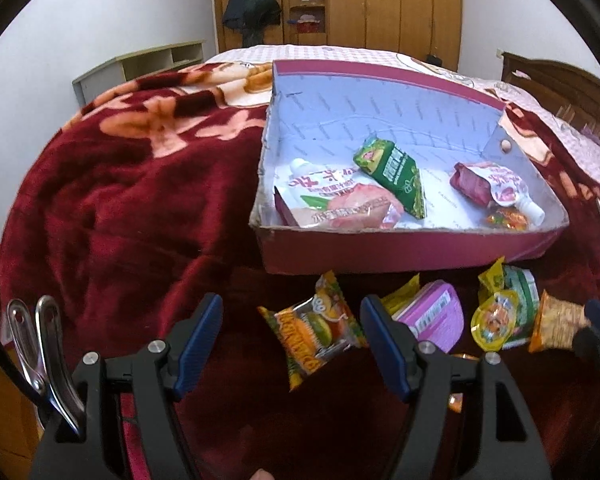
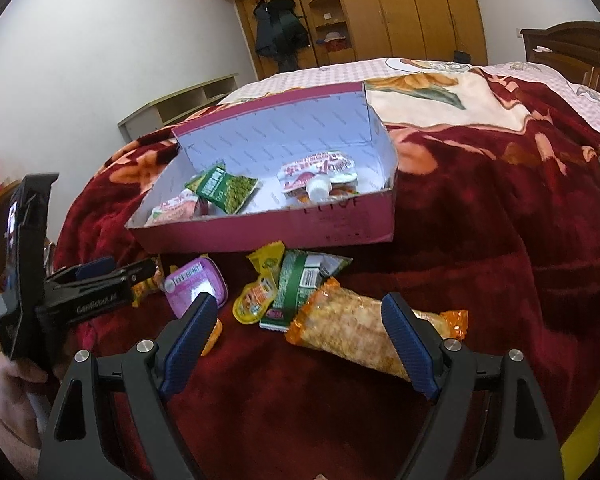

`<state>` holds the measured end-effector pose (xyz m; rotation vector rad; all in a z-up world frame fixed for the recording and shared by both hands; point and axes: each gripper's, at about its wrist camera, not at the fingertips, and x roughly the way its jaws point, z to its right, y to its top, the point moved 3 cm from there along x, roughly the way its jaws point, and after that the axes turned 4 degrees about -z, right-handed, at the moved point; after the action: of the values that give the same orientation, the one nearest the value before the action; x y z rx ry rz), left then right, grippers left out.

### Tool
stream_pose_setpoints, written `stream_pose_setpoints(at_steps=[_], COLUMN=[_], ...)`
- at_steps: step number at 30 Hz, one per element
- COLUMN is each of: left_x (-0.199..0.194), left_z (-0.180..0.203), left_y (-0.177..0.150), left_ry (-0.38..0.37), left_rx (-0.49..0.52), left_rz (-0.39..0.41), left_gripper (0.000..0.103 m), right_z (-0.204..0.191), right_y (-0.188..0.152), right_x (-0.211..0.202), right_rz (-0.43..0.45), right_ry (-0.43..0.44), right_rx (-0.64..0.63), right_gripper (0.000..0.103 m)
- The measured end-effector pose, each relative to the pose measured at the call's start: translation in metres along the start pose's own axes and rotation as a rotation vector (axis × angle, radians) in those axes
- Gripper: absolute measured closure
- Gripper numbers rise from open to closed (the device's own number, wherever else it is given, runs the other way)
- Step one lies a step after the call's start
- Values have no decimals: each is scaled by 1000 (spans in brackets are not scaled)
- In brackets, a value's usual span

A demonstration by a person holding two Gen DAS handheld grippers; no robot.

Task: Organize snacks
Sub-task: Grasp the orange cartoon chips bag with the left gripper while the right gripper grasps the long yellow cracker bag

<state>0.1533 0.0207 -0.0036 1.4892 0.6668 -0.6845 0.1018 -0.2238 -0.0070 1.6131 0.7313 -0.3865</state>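
A dark pink cardboard box [image 1: 380, 248] [image 2: 300, 228] lies open on the red blanket. It holds a green packet [image 1: 396, 172], two white-and-pink pouches [image 1: 332, 196] [image 1: 492, 188] and a small orange sweet pack [image 1: 504, 216]. In front of the box lie loose snacks. My left gripper [image 1: 292, 308] is open over a yellow burger-print packet [image 1: 320, 328], which lies between the fingers untouched. My right gripper [image 2: 300, 302] is open over a long orange cracker packet [image 2: 356, 328]; its right finger crosses in front of the packet. A pink tub [image 2: 192, 284] and a yellow jelly cup [image 2: 254, 300] lie between the two grippers.
A green wrapper [image 2: 296, 292] and a yellow packet [image 2: 268, 264] lie by the box's front wall. The red blanket [image 1: 120, 200] covers the bed. A low shelf [image 1: 140, 64] stands at the left and a wardrobe [image 2: 400, 8] behind. A person's hand [image 2: 12, 380] holds the left gripper's handle.
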Motion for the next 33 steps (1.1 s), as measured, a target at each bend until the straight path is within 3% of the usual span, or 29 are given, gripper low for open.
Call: stream_pose_setpoints(at_steps=[8, 21, 26, 31, 33], left_x=[29, 34, 31, 24, 23], left_z=[0, 5, 8, 14, 17], left_y=[2, -2, -2, -6, -6], left_ry=[26, 40, 29, 33, 34], left_rx=[-21, 5, 19, 49, 60], left_rz=[-62, -53, -49, -27, -22], left_gripper=[27, 25, 35, 51, 53], right_z=[8, 14, 18, 18, 19], right_y=[-9, -12, -9, -2, -1], right_x=[2, 2, 3, 18, 25], right_rz=[-5, 8, -11, -56, -92], right_ry=[-16, -108, -134, -192, -172], right_rx=[10, -72, -141, -368, -399], right_gripper=[17, 17, 17, 17, 17])
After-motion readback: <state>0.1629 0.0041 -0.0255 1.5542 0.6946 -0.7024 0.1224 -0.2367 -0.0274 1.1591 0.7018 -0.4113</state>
